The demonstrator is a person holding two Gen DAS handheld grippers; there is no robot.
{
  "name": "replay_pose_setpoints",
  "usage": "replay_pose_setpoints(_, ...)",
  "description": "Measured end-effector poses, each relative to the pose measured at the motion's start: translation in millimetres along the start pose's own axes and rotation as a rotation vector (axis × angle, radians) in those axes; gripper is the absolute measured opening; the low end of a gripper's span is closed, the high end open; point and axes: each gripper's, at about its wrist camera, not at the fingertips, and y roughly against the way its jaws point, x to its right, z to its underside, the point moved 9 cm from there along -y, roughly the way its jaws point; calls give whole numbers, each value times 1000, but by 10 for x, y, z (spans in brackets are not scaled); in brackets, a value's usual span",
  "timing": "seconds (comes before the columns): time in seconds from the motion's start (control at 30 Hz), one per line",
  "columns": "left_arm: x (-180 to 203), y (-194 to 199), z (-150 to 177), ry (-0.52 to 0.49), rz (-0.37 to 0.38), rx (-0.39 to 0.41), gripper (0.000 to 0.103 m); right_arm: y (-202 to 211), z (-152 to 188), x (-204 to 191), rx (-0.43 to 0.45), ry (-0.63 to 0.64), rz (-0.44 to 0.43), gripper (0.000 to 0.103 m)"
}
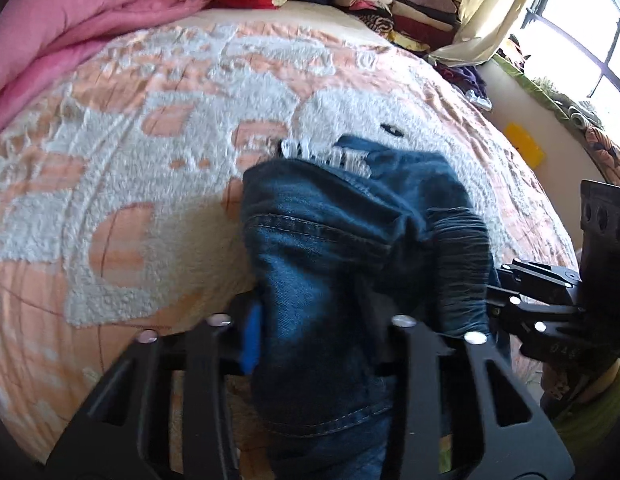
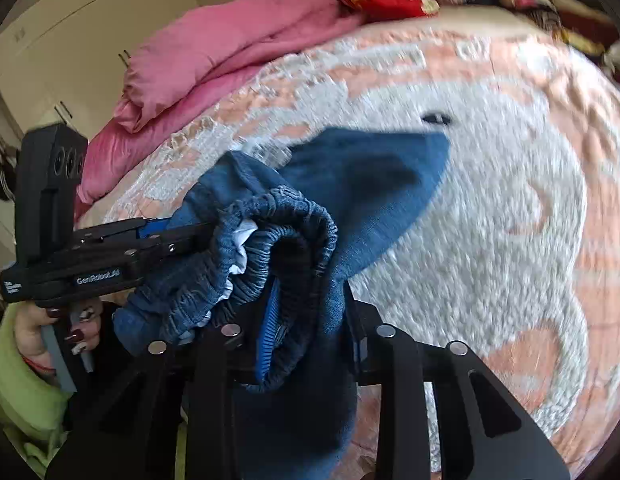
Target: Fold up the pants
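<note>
Denim in left gripper (image 1: 321, 336): we see its two black fingers pressed onto a bunched leg of the pants (image 1: 349, 232), the blue pad on one finger flat against the cloth.
Denim in right gripper (image 2: 310, 336): we see its jaws pinching the gathered elastic waistband (image 2: 286, 216); a fold of it drapes over the near finger and a scrap of white lining shows inside.
Cross-check: each wrist view shows the other tool at the frame edge, closed on the same bundle. In the right view a hand (image 2: 50, 328) in a light green sleeve holds the left tool.
Pants position: lifted at our end and crumpled between both tools. The far part lies on the bedspread (image 1: 150, 152), with one frayed hem (image 1: 325, 156) touching the white pile.
Done so far: we judge only the pick-up done. Both grips sit close together on one wad, and no flat, aligned fold is visible.
Left to do: we judge nearly everything. The garment needs spreading flat, the legs laying together, then folding over.
Surroundings: a pink quilt (image 1: 70, 32) lies at the far left and a stack of folded clothes (image 1: 389, 0) at the far edge, both well apart from the pants.
</note>
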Motion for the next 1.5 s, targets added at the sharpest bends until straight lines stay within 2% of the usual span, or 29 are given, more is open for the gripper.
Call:
replay_pose_setpoints(0.07,23,58,-78,-3,5,18,22,39,-86,-70,20,29,4,25)
replay_pose_setpoints(0.2,12,117,-264,-2,0,53,22,79,-285,-134,48,76,11,25)
replay_pose_setpoints(0.47,-66,126,-626,10,-17,107,22,16,-712,-54,109,121,53,25)
replay_pose_setpoints(0.7,-150,-43,-671,-1,-57,93,23,-165,-780,126,75,96,91,27)
replay_pose_setpoints(0.77,-176,-92,-642,2,-67,84,28,-198,-743,190,63,88,114,28)
replay_pose_setpoints(0.8,-189,-103,-625,5,-67,80,33,-215,-721,221,59,81,125,31)
replay_pose_setpoints(0.87,-207,-133,-590,8,-72,71,37,-224,-687,275,55,65,133,37)
replay_pose_setpoints(1.0,-236,-174,-554,7,-88,59,47,-238,-600,409,40,37,180,54)
replay_pose_setpoints(1.1,-272,-203,-521,15,-98,44,52,-272,-529,534,13,4,218,59)
replay_pose_setpoints(1.23,-275,-215,-495,16,-102,40,55,-275,-481,561,8,1,225,60)
replay_pose_setpoints(1.33,-266,-196,-486,16,-104,42,58,-249,-486,547,11,1,231,66)
replay_pose_setpoints(1.4,-266,-167,-480,17,-104,46,61,-197,-500,548,24,-10,231,76)
replay_pose_setpoints(1.5,-242,-82,-473,20,-94,59,67,-37,-534,541,71,-12,239,85)
